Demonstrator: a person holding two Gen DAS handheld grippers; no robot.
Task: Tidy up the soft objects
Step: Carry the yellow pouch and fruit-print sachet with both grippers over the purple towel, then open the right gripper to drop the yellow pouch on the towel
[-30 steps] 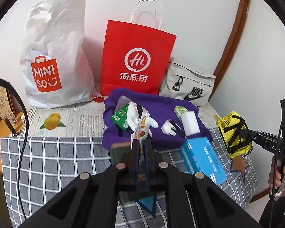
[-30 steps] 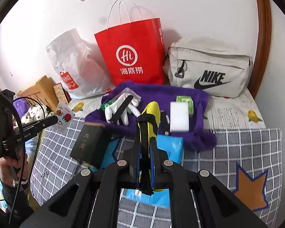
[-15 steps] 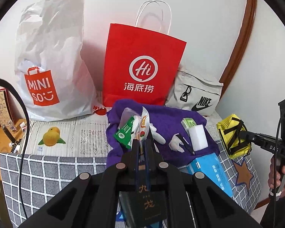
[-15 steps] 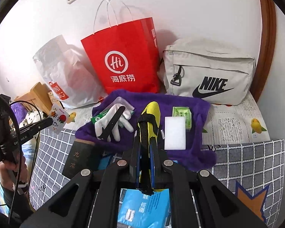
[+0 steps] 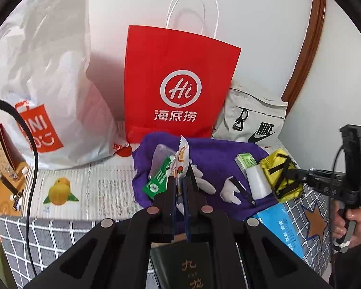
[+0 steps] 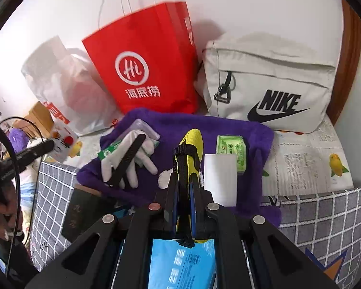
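My left gripper (image 5: 179, 185) is shut on a thin white snack packet (image 5: 181, 156) with fruit print, held above the purple towel (image 5: 214, 159). My right gripper (image 6: 184, 180) is shut on a yellow pouch with black straps (image 6: 192, 144), also seen in the left wrist view (image 5: 279, 175). On the purple towel (image 6: 204, 127) lie white gloves (image 6: 132, 159), a green packet (image 6: 231, 149), a white sponge block (image 6: 220, 178) and a green-white sachet (image 5: 156, 183).
Against the wall stand a white Miniso bag (image 5: 48, 91), a red paper bag (image 5: 178, 84) and a grey Nike bag (image 6: 272, 84). A blue tissue pack (image 6: 183, 262) and a dark box (image 5: 187, 267) lie on the checked blanket (image 6: 325, 216).
Both grippers moved forward toward the bags at the wall, carrying the snack packet and the yellow pouch over the purple towel. The bags appear larger now.
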